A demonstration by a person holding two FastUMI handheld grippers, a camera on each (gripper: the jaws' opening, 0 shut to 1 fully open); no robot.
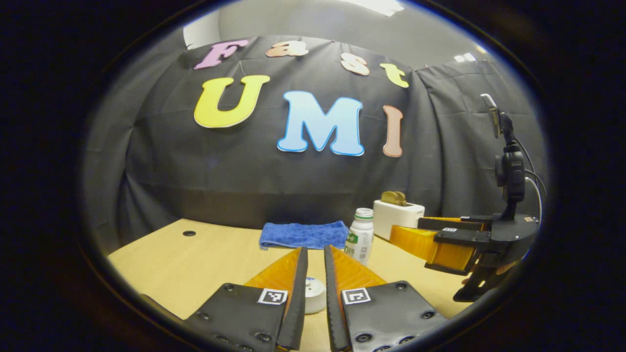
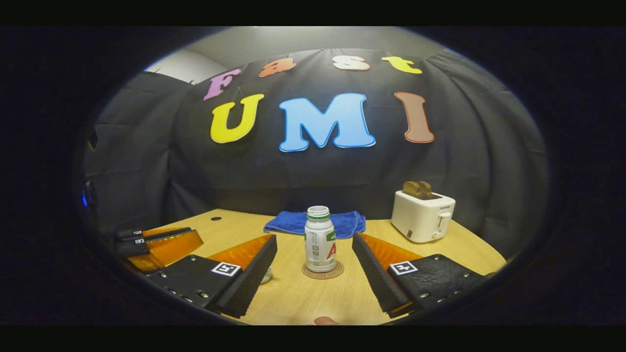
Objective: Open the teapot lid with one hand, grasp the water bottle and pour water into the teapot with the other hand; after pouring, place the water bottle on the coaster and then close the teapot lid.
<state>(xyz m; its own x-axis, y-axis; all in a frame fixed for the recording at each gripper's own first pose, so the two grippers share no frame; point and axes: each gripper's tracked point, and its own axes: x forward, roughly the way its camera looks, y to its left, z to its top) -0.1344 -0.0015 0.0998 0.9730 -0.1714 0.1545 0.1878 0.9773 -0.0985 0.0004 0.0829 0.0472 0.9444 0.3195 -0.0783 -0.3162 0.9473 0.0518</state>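
Observation:
The white water bottle [image 2: 320, 239], uncapped, stands upright on a round coaster [image 2: 323, 271] in the middle of the table. My right gripper [image 2: 314, 236] is open, one finger to either side of the bottle and short of it, touching nothing. My left gripper [image 1: 315, 248] has its fingers drawn close on a small white round piece, the teapot lid [image 1: 314, 294], which fills the narrow gap. In the left gripper view the bottle [image 1: 361, 237] is just ahead to the right, with the right gripper [image 1: 408, 234] beside it. A sliver of white ware [image 2: 266, 276] peeks out behind my right gripper's left finger.
A folded blue towel [image 2: 315, 222] lies behind the bottle near the back wall. A white toaster [image 2: 423, 215] holding bread stands at the back right. The left gripper [image 2: 166, 239] hovers low at the left. The wooden table [image 2: 293, 298] has a cable hole [image 2: 216, 218] at the back left.

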